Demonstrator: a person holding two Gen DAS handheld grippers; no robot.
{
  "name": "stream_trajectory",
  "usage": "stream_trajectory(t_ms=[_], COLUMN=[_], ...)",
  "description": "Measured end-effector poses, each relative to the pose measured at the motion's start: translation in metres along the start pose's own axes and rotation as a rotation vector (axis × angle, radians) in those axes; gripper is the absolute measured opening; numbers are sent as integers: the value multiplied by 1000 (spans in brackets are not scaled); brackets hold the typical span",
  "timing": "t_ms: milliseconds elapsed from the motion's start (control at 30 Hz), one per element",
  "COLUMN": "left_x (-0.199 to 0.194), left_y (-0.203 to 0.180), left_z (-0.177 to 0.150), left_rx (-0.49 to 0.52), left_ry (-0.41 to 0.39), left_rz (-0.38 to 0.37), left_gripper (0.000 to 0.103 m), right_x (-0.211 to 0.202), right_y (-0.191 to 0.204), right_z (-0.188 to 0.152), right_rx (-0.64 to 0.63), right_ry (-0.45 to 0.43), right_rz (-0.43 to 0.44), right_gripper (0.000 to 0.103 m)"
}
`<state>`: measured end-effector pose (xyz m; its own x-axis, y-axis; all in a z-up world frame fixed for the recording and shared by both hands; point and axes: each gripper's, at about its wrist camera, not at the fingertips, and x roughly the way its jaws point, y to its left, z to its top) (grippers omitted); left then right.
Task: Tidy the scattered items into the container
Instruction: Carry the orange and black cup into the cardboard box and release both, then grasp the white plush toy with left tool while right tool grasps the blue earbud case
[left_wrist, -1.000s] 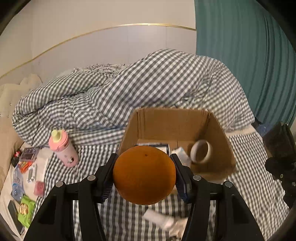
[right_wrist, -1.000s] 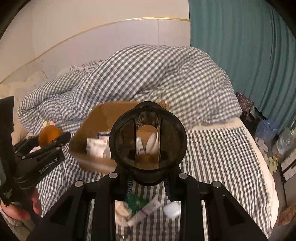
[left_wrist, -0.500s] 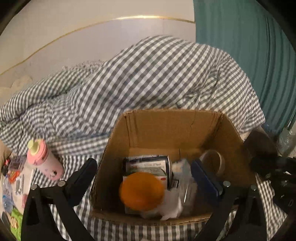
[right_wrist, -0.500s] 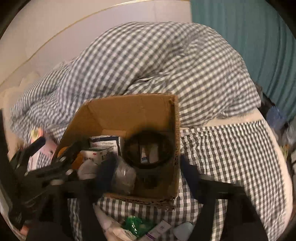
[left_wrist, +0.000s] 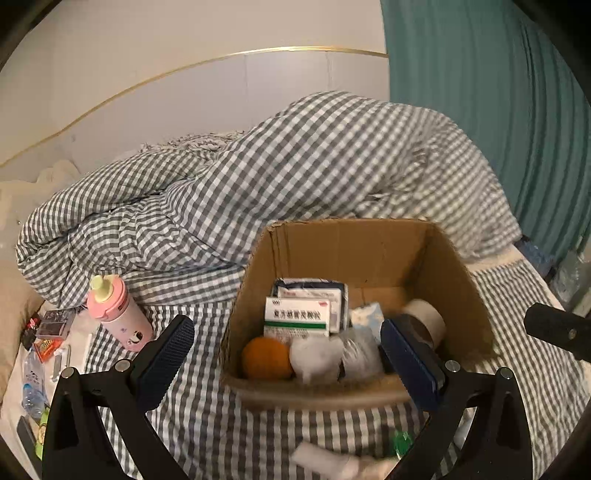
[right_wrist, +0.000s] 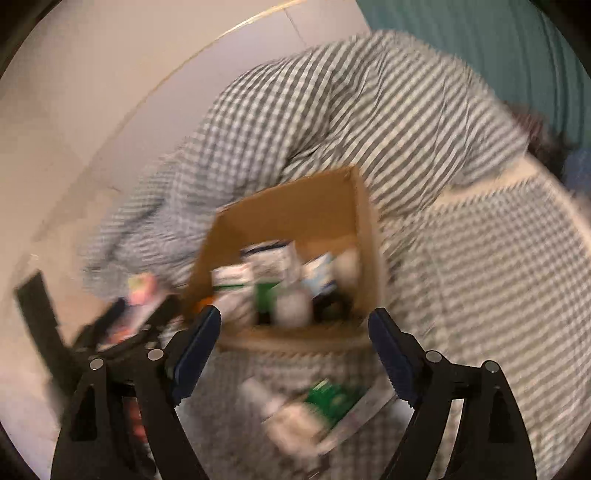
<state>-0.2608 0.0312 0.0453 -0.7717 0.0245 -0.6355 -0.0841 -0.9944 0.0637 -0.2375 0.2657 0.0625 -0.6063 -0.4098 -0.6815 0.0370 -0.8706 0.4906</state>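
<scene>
Both grippers hanging wide open, empty: left gripper (left_wrist: 284, 360), right gripper (right_wrist: 293, 349) jaws just been opening. Pink bottle (left_wrist: 120, 314) left of left gripper looking rigid, slick, roll-prone; grabbing mid-body seems safest.

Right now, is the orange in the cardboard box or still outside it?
In. The orange lies inside the cardboard box, at its near left corner beside a white bundle, with the open left gripper empty.

The white-and-green medicine box (left_wrist: 297, 316) carries Chinese print (too small to read surely).
</scene>
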Motion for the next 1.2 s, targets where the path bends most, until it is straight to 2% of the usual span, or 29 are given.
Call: stream_trajectory(t_ms=[33,100,167,267,333,467,600,800,900,1033,1133,1200], left_x=[-9,-27,-47,-75,-90,-108,-110,-103,-89,-71,-64,-60], left_y=[0,0,0,-1,-2,-5,-7,-4,2,9,10,5], left_z=[-1,-4,-9,-21,-34,-69,-103,-155,-180,-197,-196,-193], left_rx=[5,2,-4,-6,-9,-19,-27,-62,-93,-161,-229,-249], left_ry=[-5,-17,-29,-52,-61,-47,1,66,132,225,236,224], left_rz=[-2,5,3,5,6,5,0,11,24,30,33,1], left_gripper=[103,103,103,103,103,103,103,103,103,103,103,103], right_x=[-6,-13,-19,-31,-38,-53,-61,-68,-62,-59,-57,-53], right_y=[0,2,0,-13,-21,-31,-26,-36,-49,-56,-57,-59], right_z=[-4,-17,-33,-64,-83,-112,-137,-173,-187,-187,-182,-183], right_rx=[7,-4,-25,14,41,53,-46,-114,-102,-83,-91,-94], right_ry=[-1,41,66,61,63,41,20,-55,-21,-5,-13,-5], right_rz=[-5,-81,-118,-174,-175,-227,-348,-456,-460,-443,-452,-460], right_gripper=[83,85,85,85,86,87,88,92,92,92,92,92])
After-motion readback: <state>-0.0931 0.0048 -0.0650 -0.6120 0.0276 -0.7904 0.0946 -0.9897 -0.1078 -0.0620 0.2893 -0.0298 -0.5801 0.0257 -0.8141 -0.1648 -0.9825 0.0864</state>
